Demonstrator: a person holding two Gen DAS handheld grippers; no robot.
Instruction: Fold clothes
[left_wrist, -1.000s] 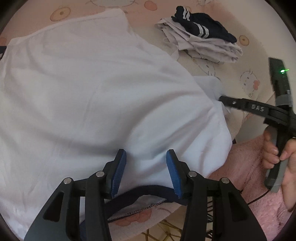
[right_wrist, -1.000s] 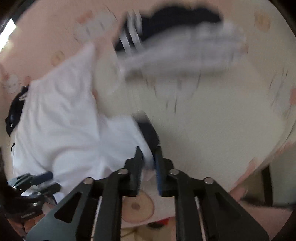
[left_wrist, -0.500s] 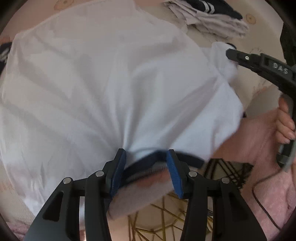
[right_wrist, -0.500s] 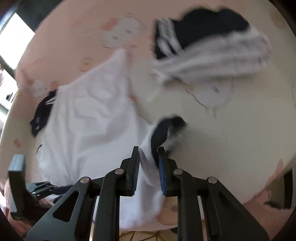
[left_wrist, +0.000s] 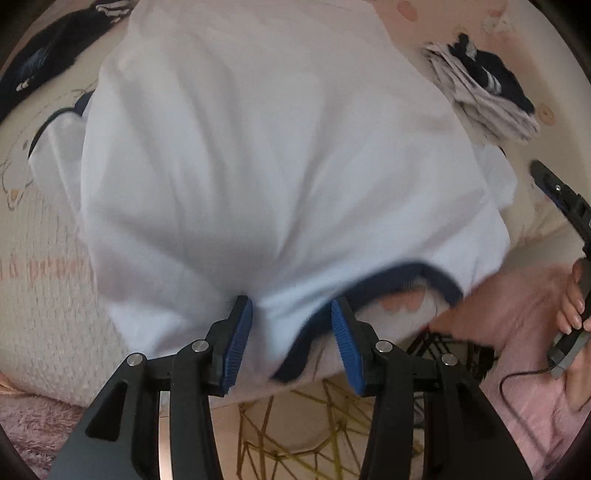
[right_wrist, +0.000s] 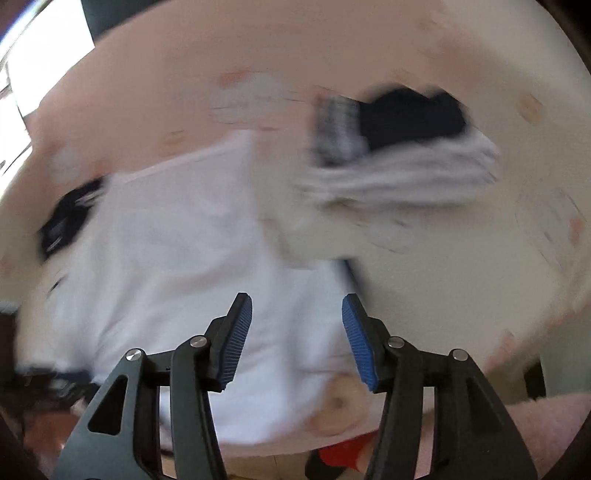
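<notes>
1. The bed (left_wrist: 44, 229) carried a white shirt (left_wrist: 258, 155) spread flat, its long axis running away from the person, with the navy collar (left_wrist: 406, 273) at the near edge.
2. The left hand-held gripper (left_wrist: 291, 317) sat right at that collar, nearer than the other; cloth lay between its jaws, though whether they pinched it I cannot tell.
3. The right hand-held gripper (right_wrist: 297, 332) hovered over the shirt's right side, jaws opening, grasping nothing.

Your right wrist view is motion-blurred: folded pile (right_wrist: 399, 155) smeared, white shirt (right_wrist: 177, 258) edges unclear.
</notes>
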